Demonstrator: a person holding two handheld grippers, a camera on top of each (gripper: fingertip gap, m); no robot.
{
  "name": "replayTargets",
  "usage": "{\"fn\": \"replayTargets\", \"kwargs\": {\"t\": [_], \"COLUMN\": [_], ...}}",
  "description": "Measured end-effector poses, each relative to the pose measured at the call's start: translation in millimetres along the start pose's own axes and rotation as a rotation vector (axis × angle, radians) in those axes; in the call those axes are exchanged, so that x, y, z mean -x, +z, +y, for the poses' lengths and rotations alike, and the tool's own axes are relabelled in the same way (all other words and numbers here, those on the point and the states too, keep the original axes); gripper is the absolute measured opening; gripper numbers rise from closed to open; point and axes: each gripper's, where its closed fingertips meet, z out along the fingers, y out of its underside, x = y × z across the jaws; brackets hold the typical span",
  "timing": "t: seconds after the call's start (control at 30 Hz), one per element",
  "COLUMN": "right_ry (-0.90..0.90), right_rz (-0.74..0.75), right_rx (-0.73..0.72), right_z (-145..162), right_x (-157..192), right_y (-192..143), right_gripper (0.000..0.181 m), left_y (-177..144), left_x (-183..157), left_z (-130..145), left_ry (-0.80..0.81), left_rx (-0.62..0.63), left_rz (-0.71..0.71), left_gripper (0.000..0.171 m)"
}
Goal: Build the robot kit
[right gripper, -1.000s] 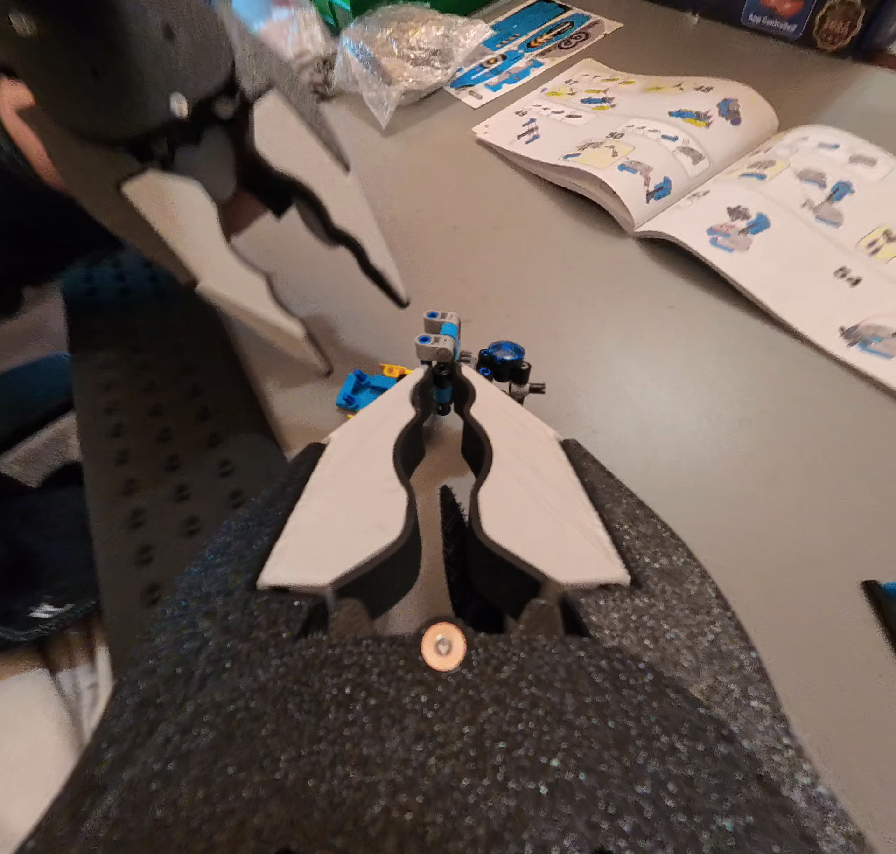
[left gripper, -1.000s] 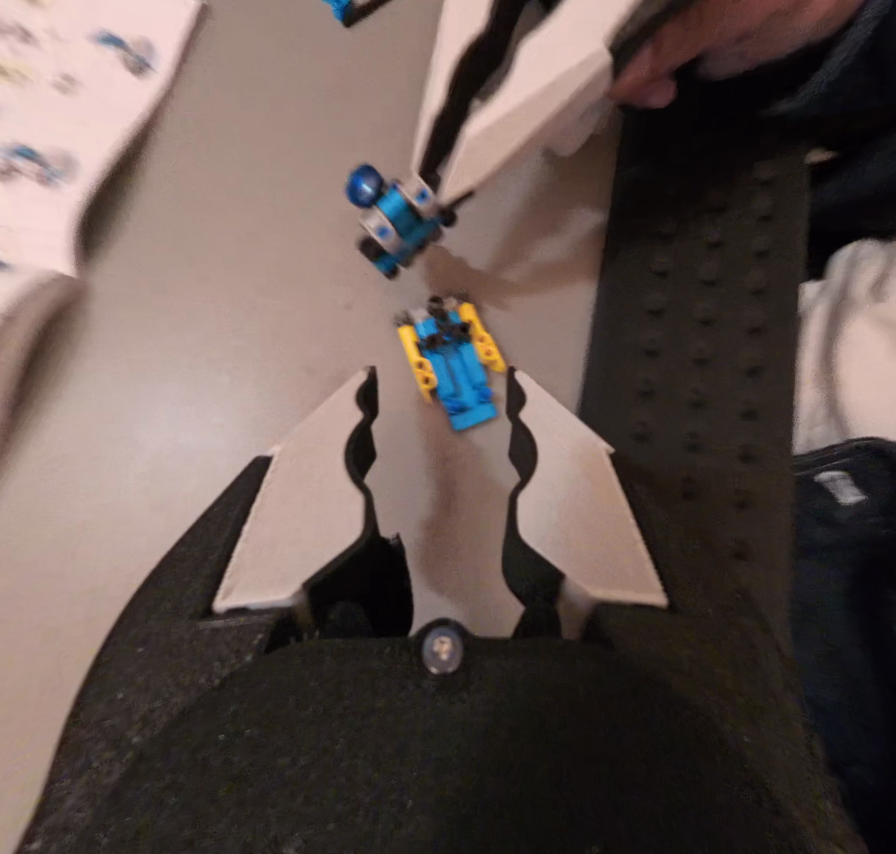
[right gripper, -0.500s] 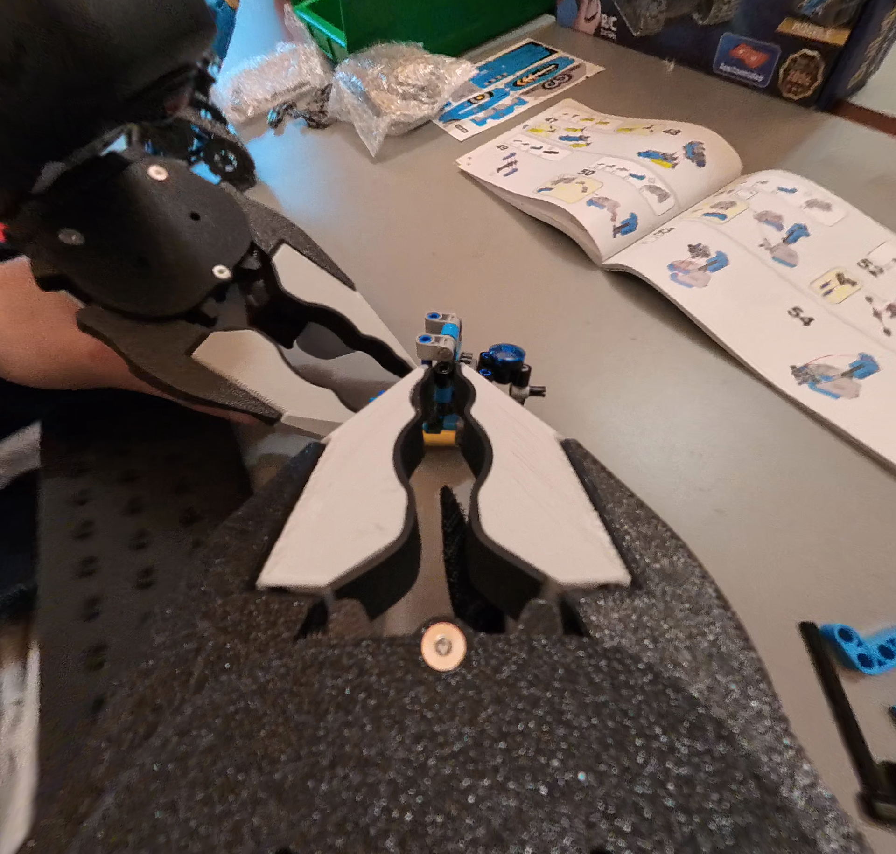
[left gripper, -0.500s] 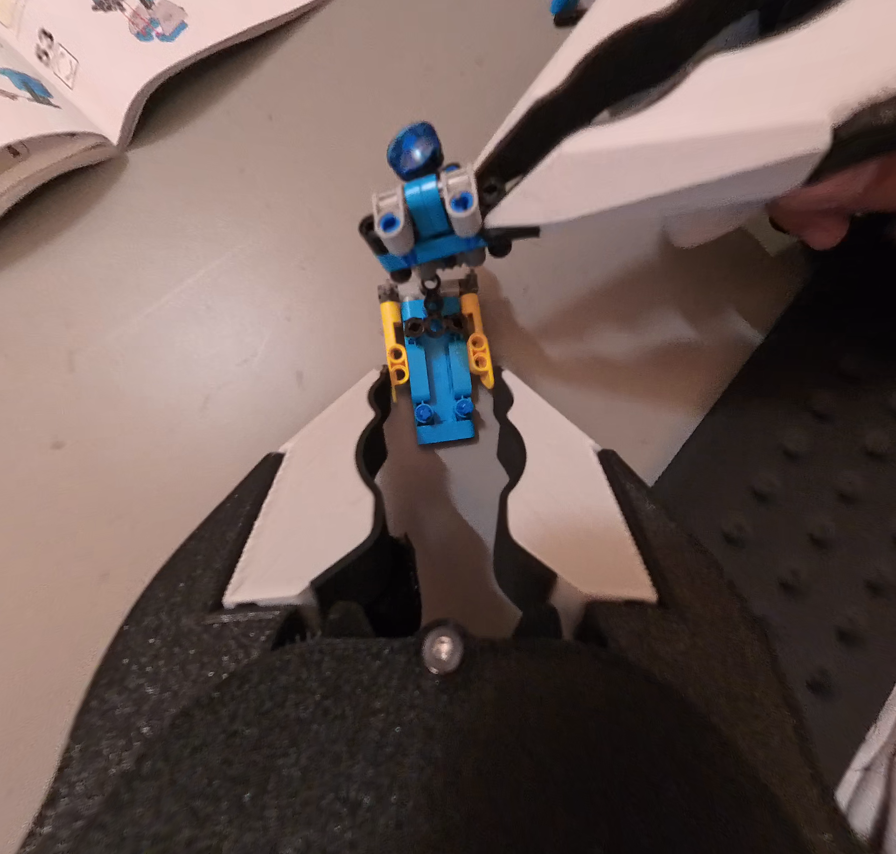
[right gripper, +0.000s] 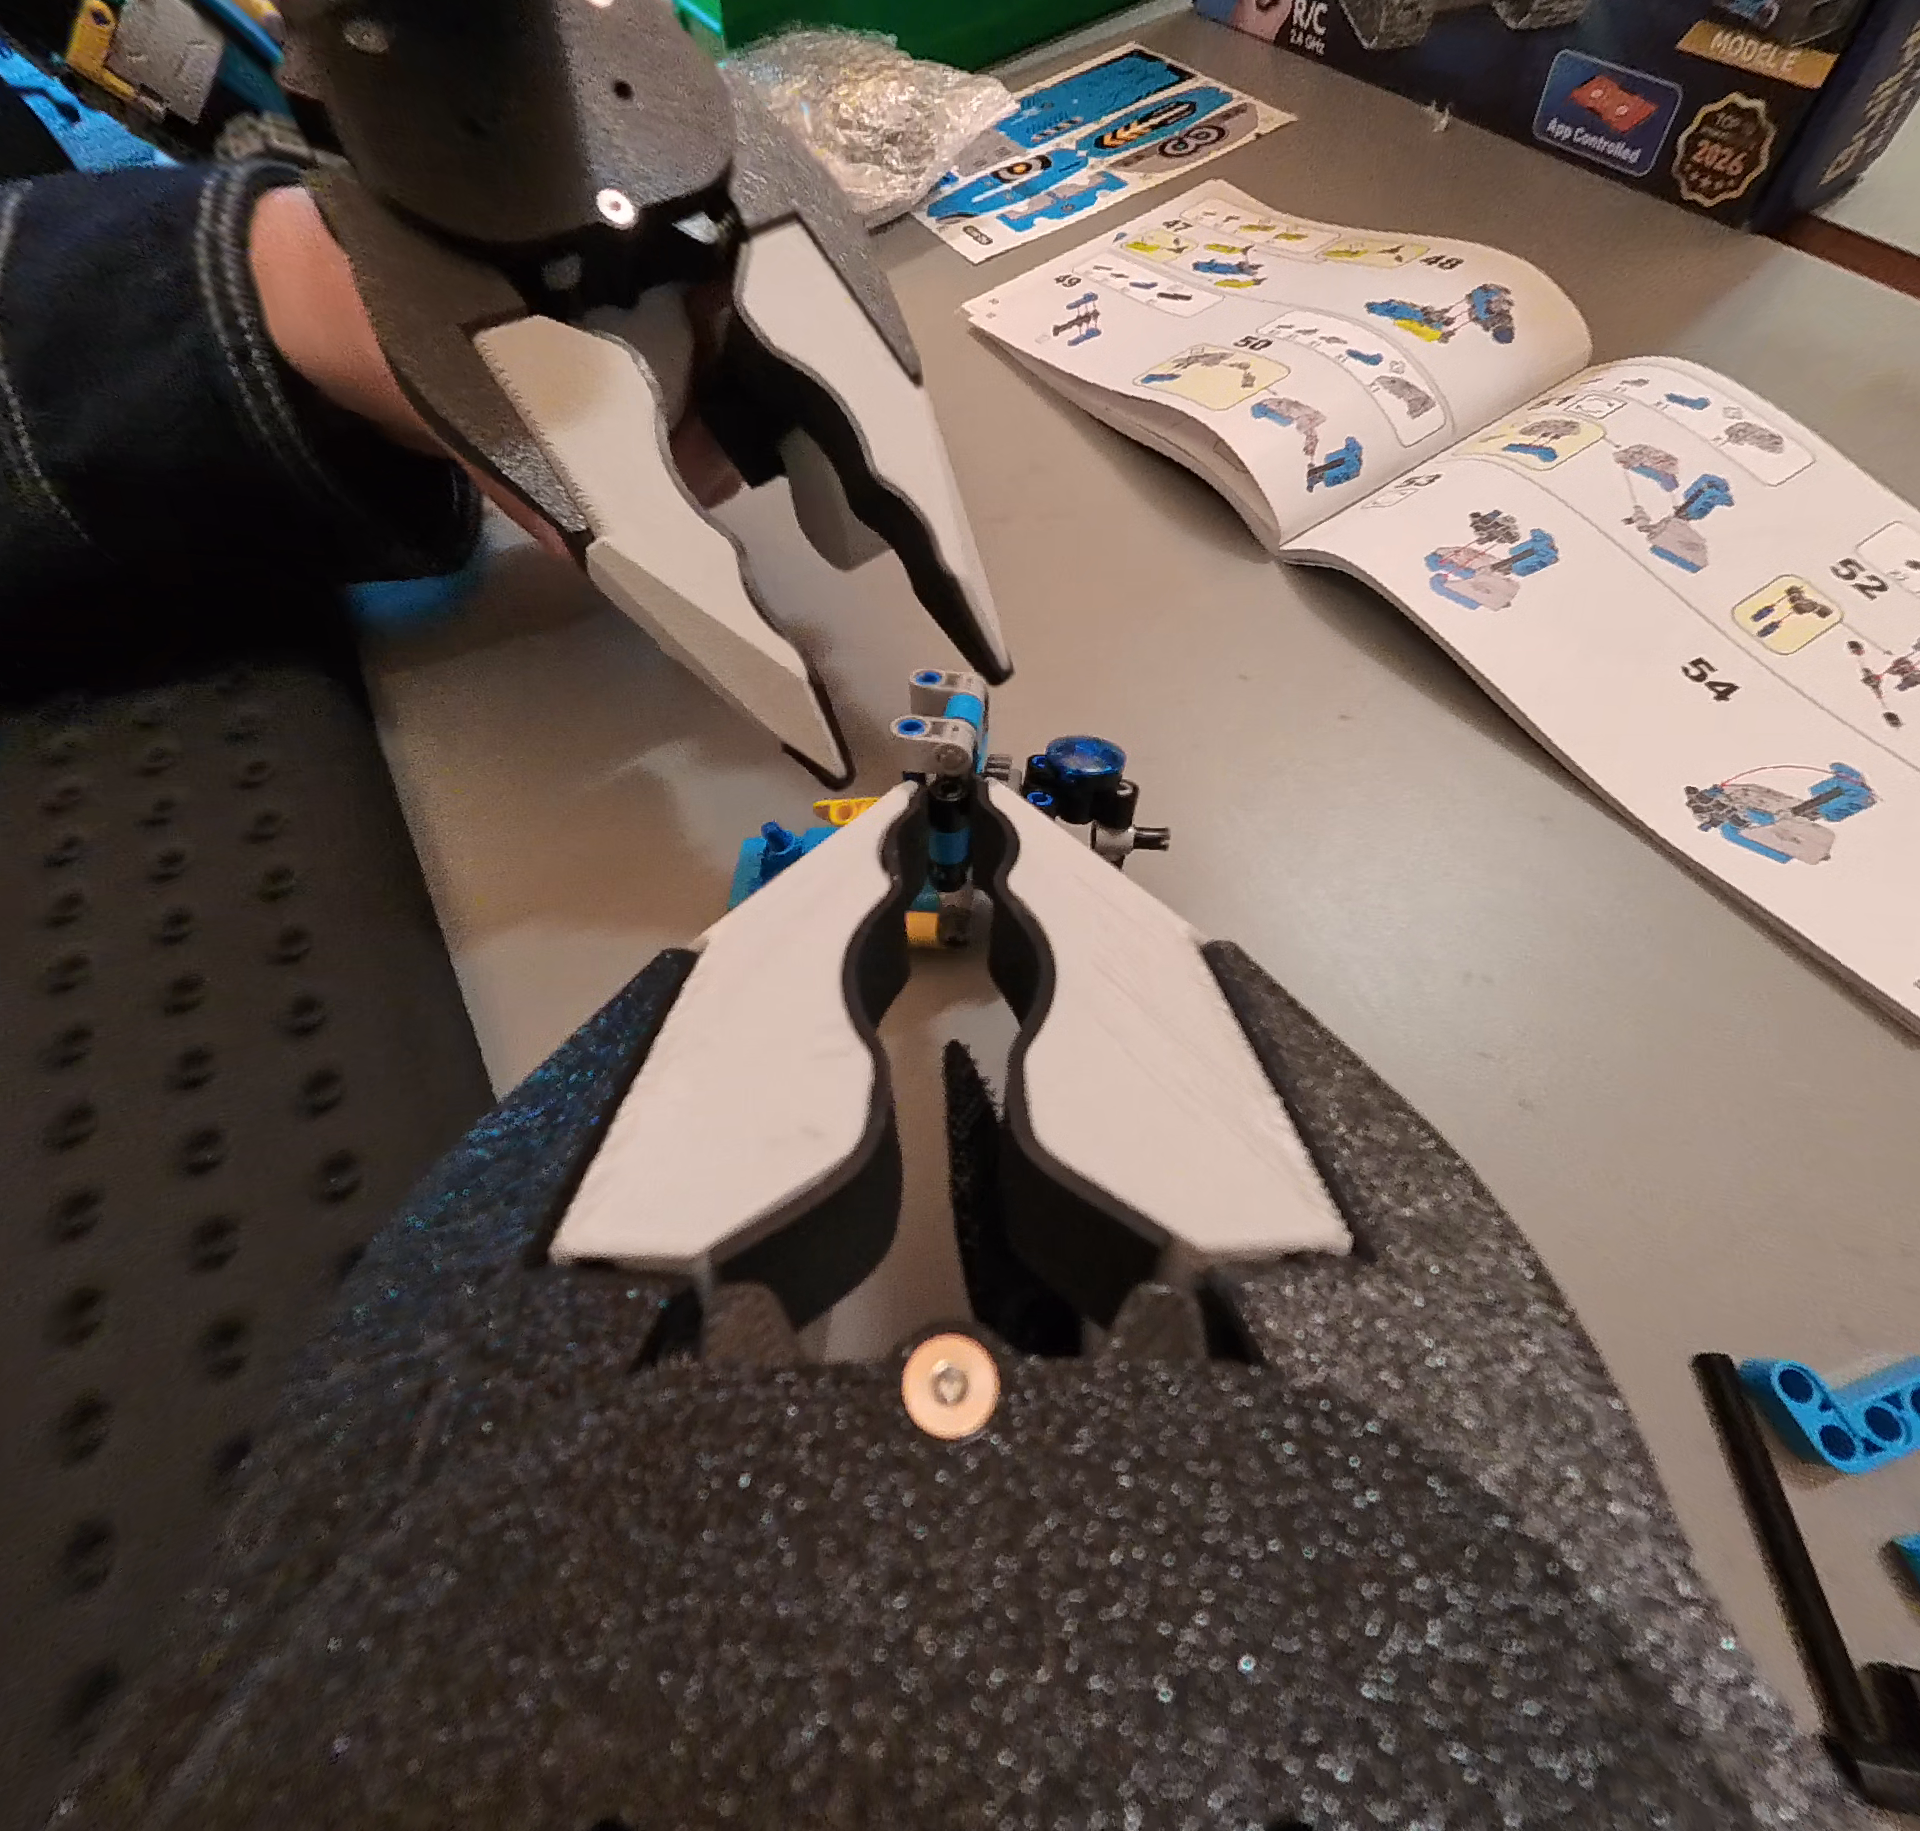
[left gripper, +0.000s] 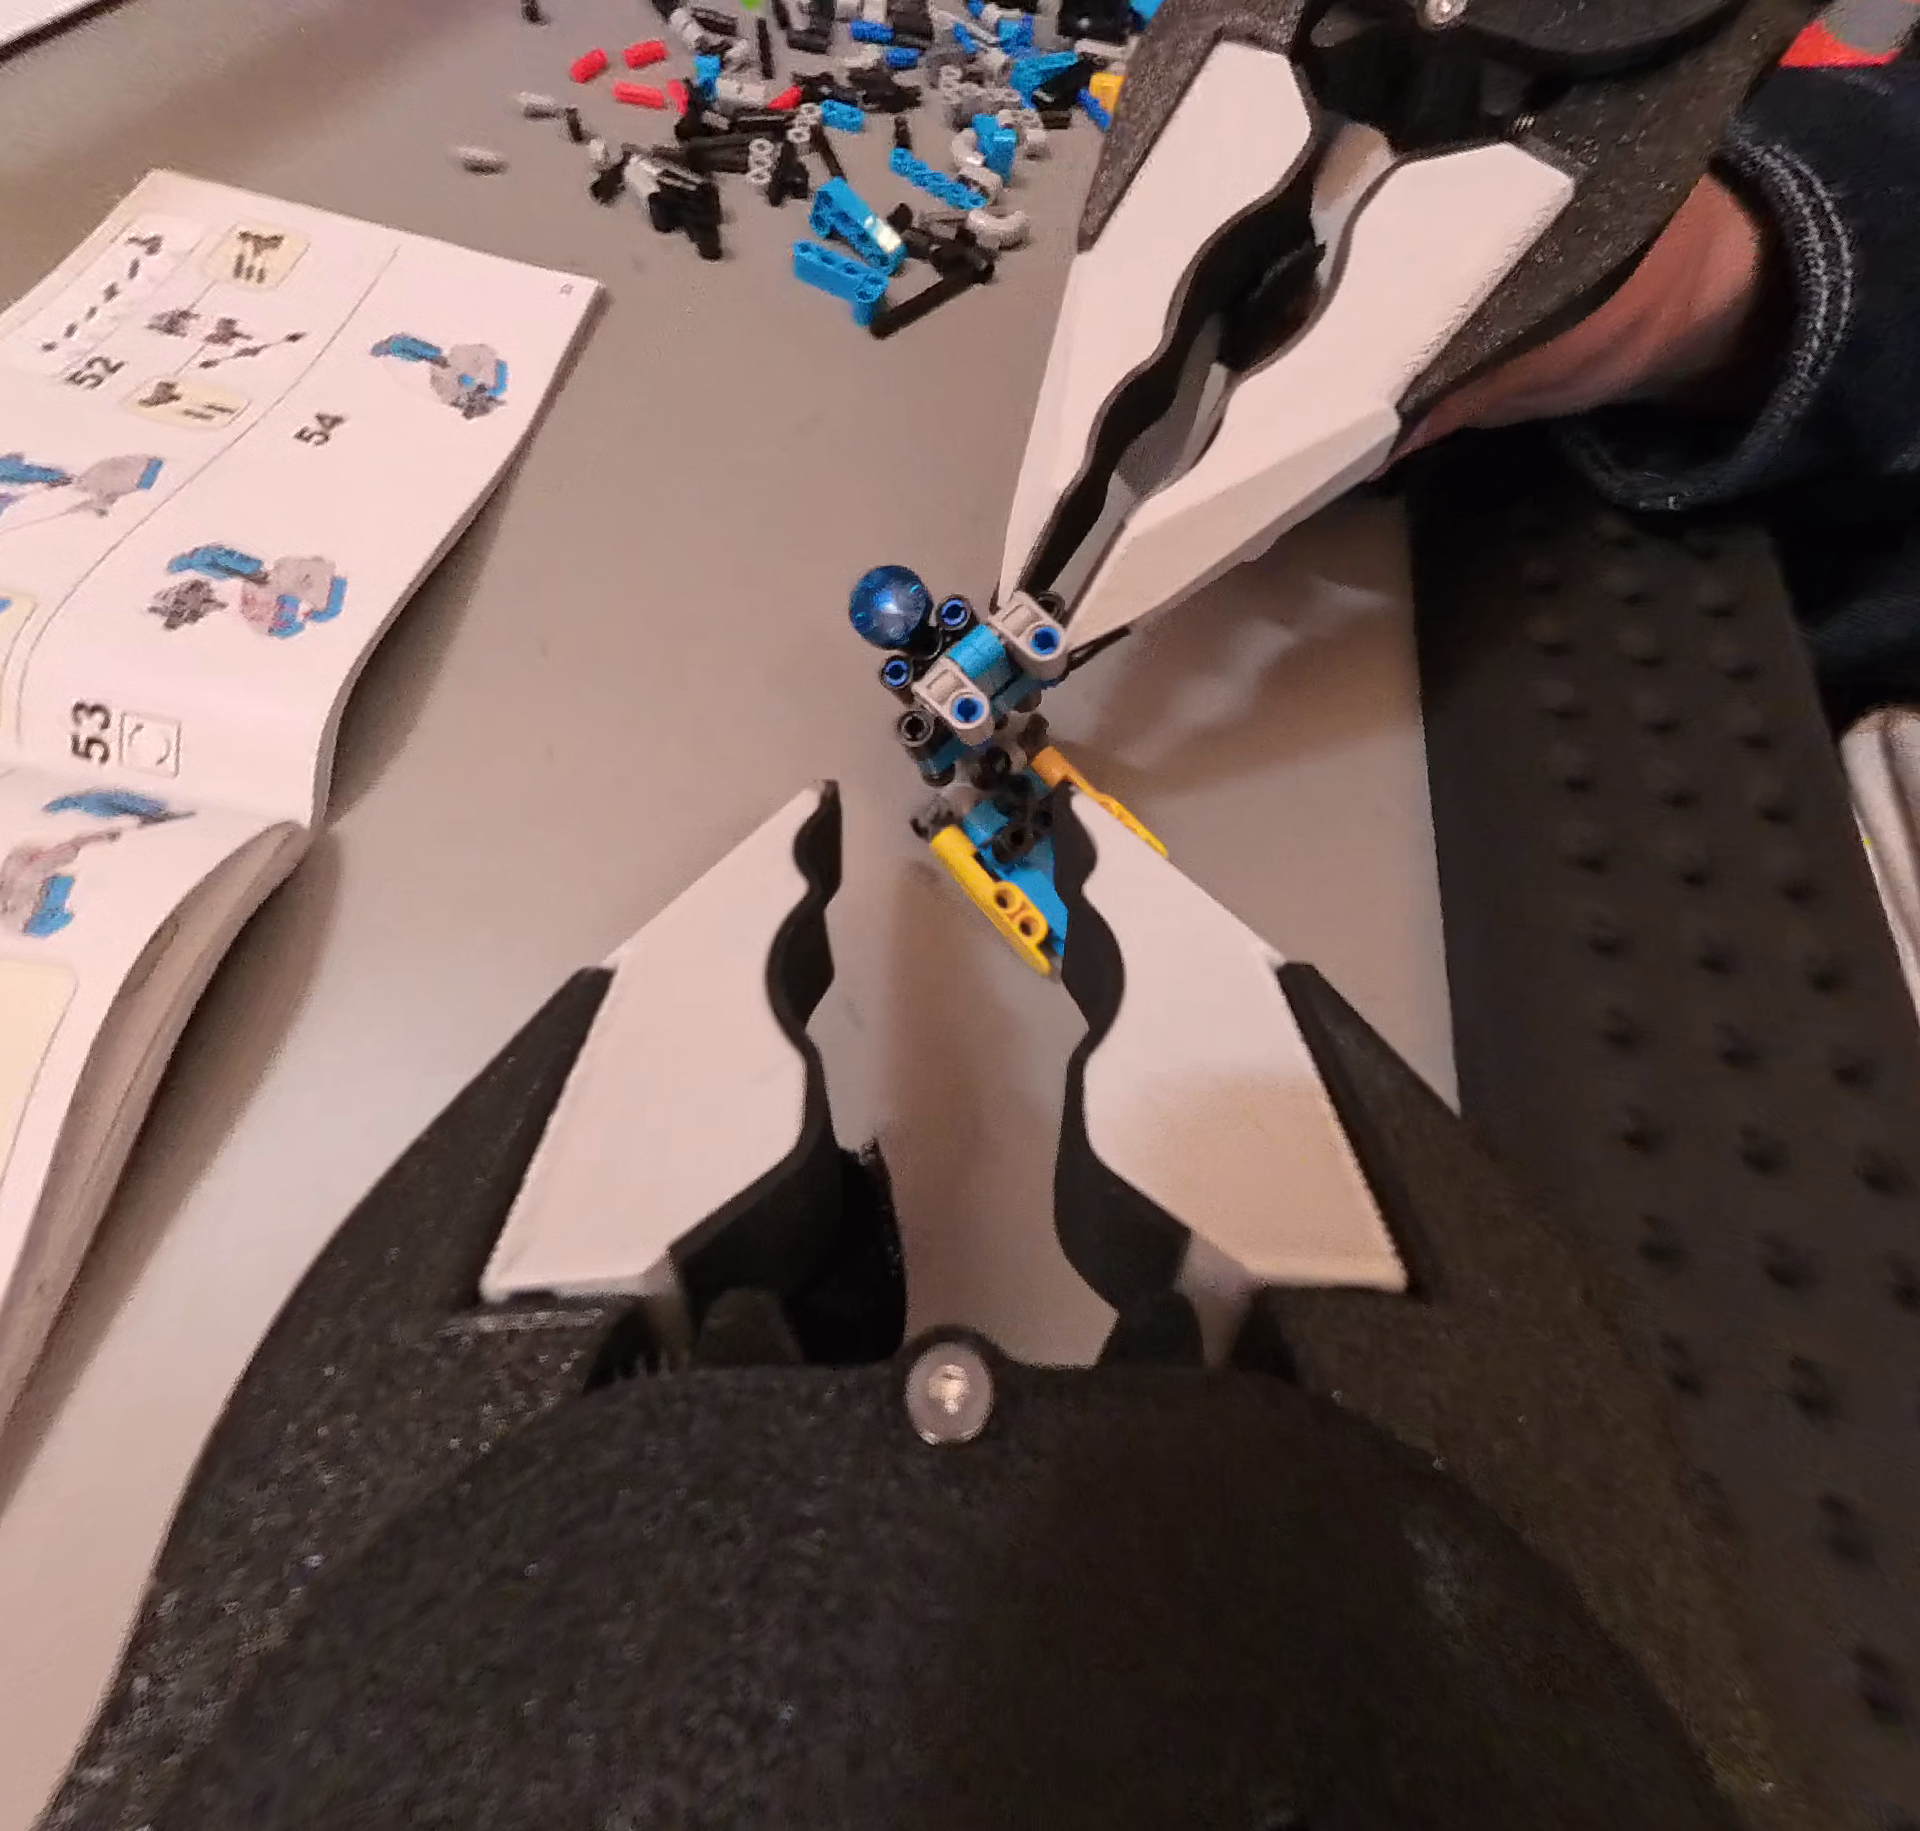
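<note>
1. left wrist view: the left tongs [left gripper: 940, 825] stand apart over the grey desk [left gripper: 644, 555], empty. half a second ago their tips flanked the blue and yellow piece [left gripper: 1013, 872]; now that piece lies against the inner edge of one finger only. the right tongs [left gripper: 1039, 602], seen farther off, are clamped on the small blue and grey assembly [left gripper: 961, 669], which meets the flat piece. an open instruction booklet [left gripper: 239, 493] lies alongside, loose parts [left gripper: 831, 98] beyond.

2. right wrist view: the right tongs [right gripper: 945, 794] are together on the assembly [right gripper: 945, 742], as half a second ago. the left tongs [right gripper: 914, 721] hang spread just beyond it, tips near but not gripping. a plastic bag [right gripper: 873, 119] and a printed box [right gripper: 1558, 46] sit farther back.
</note>
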Motion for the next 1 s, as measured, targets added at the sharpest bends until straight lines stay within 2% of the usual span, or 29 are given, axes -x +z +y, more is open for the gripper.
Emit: {"fn": "replayTargets", "kwargs": {"t": [0.07, 0.13, 0.4, 0.53, 1.0], "right_ry": [0.006, 0.009, 0.043, -0.015, -0.102], "right_rz": [-0.009, -0.010, -0.050, -0.020, 0.002], "right_rx": [-0.006, 0.005, 0.020, 0.037, 0.056], "right_z": [0, 2, 8, 10, 12], "right_x": [0, -1, 2, 2, 8], "right_y": [1, 3, 5, 5, 4], "right_gripper": [0.007, 0.007, 0.007, 0.007, 0.008], "left_y": [3, 4, 5, 5, 3], "left_x": [3, 3, -1, -2, -8], "left_z": [-3, -7, -7, -7, -4], "left_ry": [0.031, 0.059, 0.135, 0.193, 0.220], "left_rx": [-0.022, -0.060, -0.072, -0.062, -0.066], "left_rz": [0.020, 0.049, 0.072, 0.045, 0.066], "left_gripper": [0.038, 0.019, 0.018, 0.018, 0.017]}}
